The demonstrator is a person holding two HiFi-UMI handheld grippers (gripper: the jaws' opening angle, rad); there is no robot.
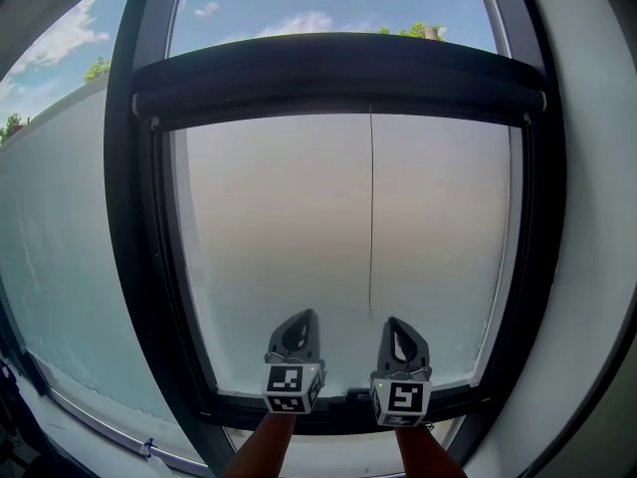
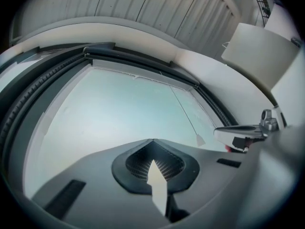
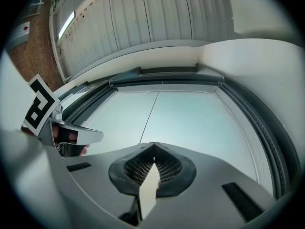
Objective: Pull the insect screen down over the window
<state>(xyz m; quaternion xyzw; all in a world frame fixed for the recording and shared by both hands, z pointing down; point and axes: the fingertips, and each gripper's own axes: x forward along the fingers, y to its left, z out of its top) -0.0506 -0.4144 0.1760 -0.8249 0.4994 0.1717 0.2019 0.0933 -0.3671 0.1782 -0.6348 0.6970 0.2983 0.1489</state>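
A dark roller housing (image 1: 338, 78) spans the upper part of the black-framed window (image 1: 134, 267). From its middle a thin pull cord (image 1: 371, 217) hangs down over the hazy pane and ends just above the gap between my grippers. The left gripper (image 1: 299, 319) and right gripper (image 1: 395, 325) stand side by side at the lower frame, pointing up at the pane, both shut with nothing between the jaws. The cord (image 2: 188, 116) runs right of the shut left gripper (image 2: 153, 140). In the right gripper view, the cord (image 3: 150, 116) drops just left of the shut right gripper (image 3: 153, 143).
The dark lower frame rail (image 1: 343, 411) lies under the grippers. A white wall reveal (image 1: 597, 217) curves along the right. Sky and treetops (image 1: 418, 30) show above the housing. A second pane (image 1: 60, 227) adjoins on the left. A ribbed ceiling (image 3: 157, 18) is overhead.
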